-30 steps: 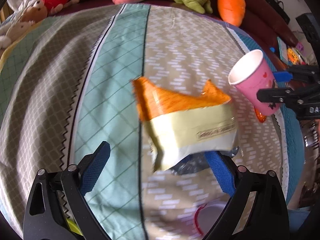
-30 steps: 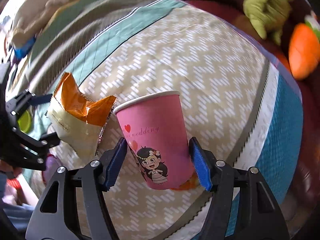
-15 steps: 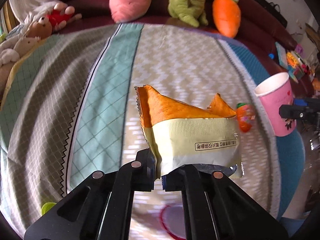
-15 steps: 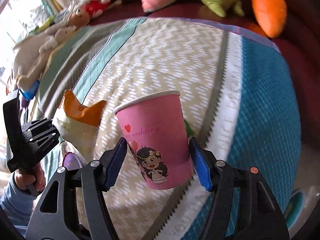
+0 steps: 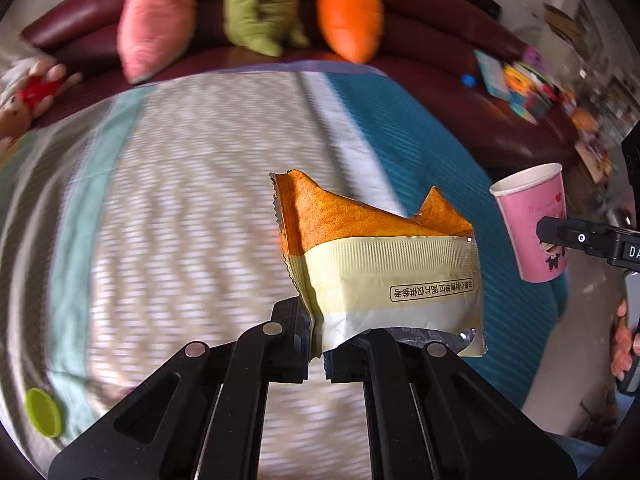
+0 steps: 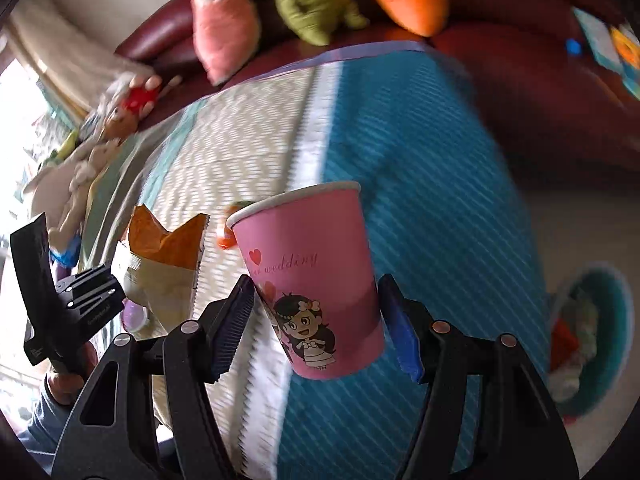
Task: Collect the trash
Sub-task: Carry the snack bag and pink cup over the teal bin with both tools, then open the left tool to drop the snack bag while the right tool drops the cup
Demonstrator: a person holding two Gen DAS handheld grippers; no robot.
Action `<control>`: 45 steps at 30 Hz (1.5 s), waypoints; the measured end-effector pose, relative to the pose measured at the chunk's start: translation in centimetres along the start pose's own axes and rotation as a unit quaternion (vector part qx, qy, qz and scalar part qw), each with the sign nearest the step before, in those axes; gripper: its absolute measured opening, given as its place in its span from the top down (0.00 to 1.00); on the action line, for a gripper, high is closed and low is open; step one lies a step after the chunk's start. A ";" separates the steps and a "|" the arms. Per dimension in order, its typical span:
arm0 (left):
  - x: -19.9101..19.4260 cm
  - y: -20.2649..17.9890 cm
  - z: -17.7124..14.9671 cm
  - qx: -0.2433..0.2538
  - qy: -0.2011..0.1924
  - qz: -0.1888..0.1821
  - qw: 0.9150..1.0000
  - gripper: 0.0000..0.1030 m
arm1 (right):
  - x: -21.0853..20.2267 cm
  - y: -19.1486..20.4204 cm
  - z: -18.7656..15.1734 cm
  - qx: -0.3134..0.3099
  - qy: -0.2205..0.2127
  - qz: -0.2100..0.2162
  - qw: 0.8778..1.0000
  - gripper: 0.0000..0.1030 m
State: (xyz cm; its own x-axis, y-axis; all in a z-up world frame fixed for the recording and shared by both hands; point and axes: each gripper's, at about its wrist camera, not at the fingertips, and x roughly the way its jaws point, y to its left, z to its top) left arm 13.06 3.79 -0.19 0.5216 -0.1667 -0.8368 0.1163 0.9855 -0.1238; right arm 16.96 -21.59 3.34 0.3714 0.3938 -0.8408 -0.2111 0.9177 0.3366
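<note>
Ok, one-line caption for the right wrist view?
Right gripper carries a pink paper cup over the patterned blanket.

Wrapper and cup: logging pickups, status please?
Left gripper shut on snack wrapper. Right gripper clamps pink paper cup. Both off the bedspread. Trash bin lower right, path clear.

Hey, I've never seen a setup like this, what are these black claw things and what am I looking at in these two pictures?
No robot here: a person holds a two-finger pinching tool in each hand, each with a wide-angle camera looking along its fingers. One picture is from the left tool, clamped shut on a torn orange and cream snack wrapper. The other is from the right tool, gripping a pink paper cup. Below lies a striped patterned cover with a green cap; plush toys sit on a dark red sofa behind. A teal bin with rubbish stands at the right.
</note>
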 end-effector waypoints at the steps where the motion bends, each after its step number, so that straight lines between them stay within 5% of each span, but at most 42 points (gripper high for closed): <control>1: 0.5 -1.7 0.1 0.011 0.004 -0.008 1.000 0.95 | -0.7 -1.3 -0.6 0.013 -0.005 -0.002 1.000 0.41; 16: 7.1 -20.9 0.7 0.151 0.059 -0.070 0.984 0.94 | -9.2 -17.5 -7.8 0.169 -0.091 -0.046 0.980 0.40; 24: 9.5 -28.6 1.0 0.181 0.074 -0.095 0.976 0.94 | -11.7 -24.4 -11.1 0.226 -0.107 -0.072 0.966 0.40; 45: 14.2 -39.8 1.3 0.225 0.100 -0.117 0.962 0.94 | -13.4 -31.9 -13.4 0.287 -0.124 -0.087 0.946 0.40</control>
State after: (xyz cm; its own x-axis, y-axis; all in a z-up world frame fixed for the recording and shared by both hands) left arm 16.91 -37.86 -6.48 0.2683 -0.3279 -0.9058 0.5883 0.8004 -0.1155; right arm 6.55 -56.83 -1.77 0.5717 0.1687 -0.8029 0.3727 0.8184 0.4374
